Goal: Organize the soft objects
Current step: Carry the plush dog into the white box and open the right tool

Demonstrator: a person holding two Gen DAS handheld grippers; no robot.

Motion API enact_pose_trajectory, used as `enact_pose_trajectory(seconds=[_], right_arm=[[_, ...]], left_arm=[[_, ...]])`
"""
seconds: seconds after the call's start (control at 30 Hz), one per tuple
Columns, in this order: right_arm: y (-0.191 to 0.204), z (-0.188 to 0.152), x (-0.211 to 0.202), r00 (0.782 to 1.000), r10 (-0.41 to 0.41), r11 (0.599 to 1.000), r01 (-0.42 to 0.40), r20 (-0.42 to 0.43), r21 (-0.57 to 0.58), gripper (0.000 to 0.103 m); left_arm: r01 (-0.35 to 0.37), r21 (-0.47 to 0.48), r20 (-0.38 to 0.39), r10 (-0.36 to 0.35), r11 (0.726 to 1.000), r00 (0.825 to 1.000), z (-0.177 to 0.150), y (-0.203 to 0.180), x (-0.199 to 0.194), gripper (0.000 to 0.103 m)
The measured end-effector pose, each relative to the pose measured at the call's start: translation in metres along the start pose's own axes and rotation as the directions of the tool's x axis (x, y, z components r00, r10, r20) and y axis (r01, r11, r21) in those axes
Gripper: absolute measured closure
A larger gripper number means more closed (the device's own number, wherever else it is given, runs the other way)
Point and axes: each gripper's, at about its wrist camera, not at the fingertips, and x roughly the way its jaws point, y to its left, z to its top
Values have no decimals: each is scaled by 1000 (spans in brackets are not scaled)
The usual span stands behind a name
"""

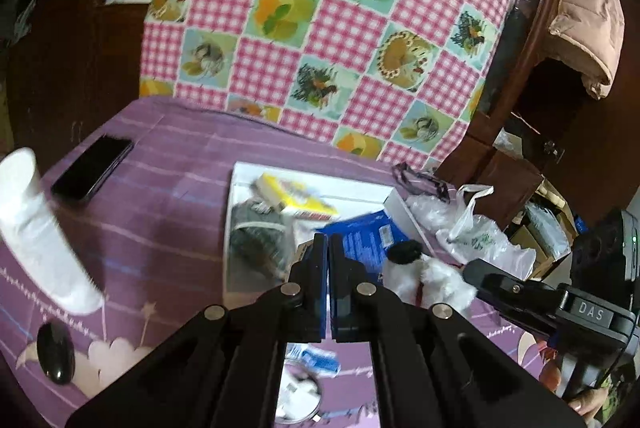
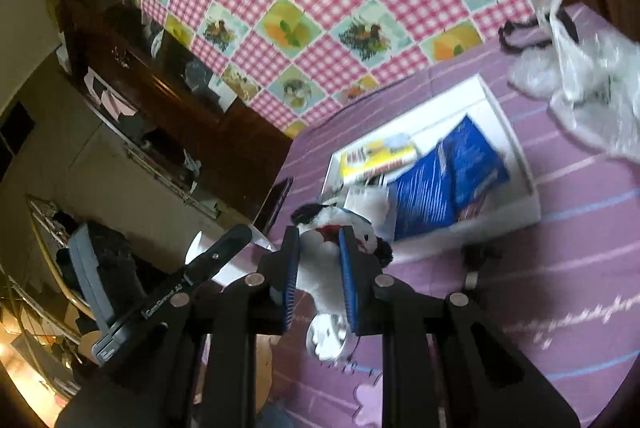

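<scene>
A white plush toy (image 2: pixel 320 270) with black patches hangs above the purple bedsheet (image 2: pixel 560 228), and my right gripper (image 2: pixel 318 240) is shut on it, its blue pads pressing both sides. The left wrist view shows the same plush toy (image 1: pixel 424 276) at lower right, in the right gripper (image 1: pixel 460 280). My left gripper (image 1: pixel 329 244) is shut with nothing between its fingers, and it hovers over a white shallow box (image 1: pixel 236 196). The box holds a grey soft item (image 1: pixel 256 232), a yellow packet (image 1: pixel 296 200) and blue packets (image 1: pixel 360 232). From the right wrist view, the left gripper (image 2: pixel 236 234) is just left of the toy.
On the sheet lie a dark phone (image 1: pixel 92 168), a white cylinder (image 1: pixel 36 228), a black oval object (image 1: pixel 56 352), a round shiny disc (image 1: pixel 298 400) and a crumpled plastic bag (image 1: pixel 480 232). A pink checked cloth (image 1: pixel 320 8) rises behind. Dark wooden furniture stands at both sides.
</scene>
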Motion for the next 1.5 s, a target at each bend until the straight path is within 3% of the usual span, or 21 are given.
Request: enact_pose_trajectory(seconds=[0.4,0.63,0.93,1.03,1.13,1.17,1.23,1.27,1.3,1.37,1.5], right_arm=[[-17,31,-7,996,-28,999,24,82,41,82],[-21,30,1,990,-113,993,110,81,46,82],[-22,38,16,977,-189,982,188,101,24,82],[-19,38,23,970,-219,975,222,106,-10,82],[-22,38,31,961,-253,966,258,113,-24,82],[-24,38,34,958,-263,963,267,114,-25,82],[-27,38,38,954,-274,960,280,124,-34,82],[-29,38,39,952,-276,958,283,131,-37,82],[-30,39,41,951,-279,958,286,132,-36,82],[-34,40,45,949,-290,955,296,126,-28,81],[-42,38,50,950,-300,954,301,82,2,75]], left_arm=[[51,9,-28,-51,999,998,17,-27,53,103],[2,-21,-123,-5,1000,992,22,-27,100,103],[-3,-23,-94,1,1000,996,29,-27,120,103],[-22,-22,-118,19,1000,993,28,-26,127,103],[4,-45,-146,-10,999,989,24,-20,137,103],[9,-39,-146,-15,999,989,23,-20,139,101],[-4,-16,-155,1,1000,988,22,-22,140,81],[1,-10,-150,-2,1000,989,22,-23,137,55],[17,-11,-134,-18,1000,991,23,-23,134,36],[28,-4,-89,-28,1000,996,26,-23,124,33],[26,4,-94,-26,1000,995,36,-17,109,33]])
